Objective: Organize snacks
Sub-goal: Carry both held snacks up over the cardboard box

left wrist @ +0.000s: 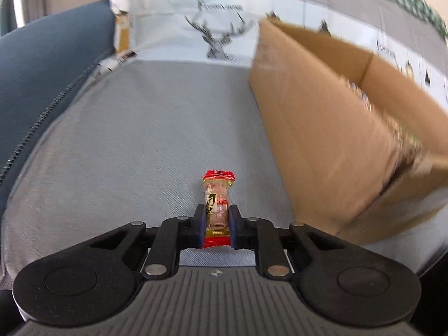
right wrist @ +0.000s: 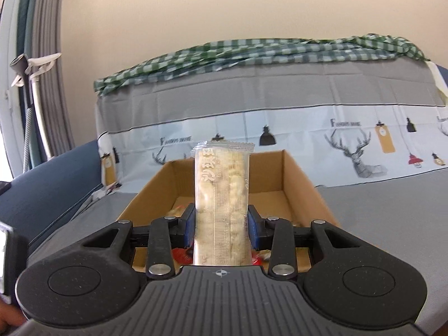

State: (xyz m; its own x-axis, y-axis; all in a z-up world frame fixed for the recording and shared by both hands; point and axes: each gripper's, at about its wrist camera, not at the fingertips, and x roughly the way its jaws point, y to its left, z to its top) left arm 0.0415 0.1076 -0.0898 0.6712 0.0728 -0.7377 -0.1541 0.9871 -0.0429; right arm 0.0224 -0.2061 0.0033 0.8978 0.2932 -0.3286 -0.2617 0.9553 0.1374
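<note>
A: The brown cardboard box point(left wrist: 322, 128) smears with blur on its right, cut off by the frame edge.

B: In the right wrist view, red wrappers point(right wrist: 182, 254) inside hide behind the long clear-wrapped snack bar point(right wrist: 221, 204).

Two hand-held grippers are counted: the left hand-held gripper point(left wrist: 215, 224) and the right hand-held gripper point(right wrist: 221, 224). Two held snacks are seen: one red packet point(left wrist: 217, 208) and one clear packet point(right wrist: 221, 207). One box point(right wrist: 296, 168) is counted, the same box in both views. A few more packets point(right wrist: 182, 253) lie inside it, but their number cannot be told. One checked cloth point(right wrist: 252, 53) is counted, and three deer prints are seen in the right wrist view.
</note>
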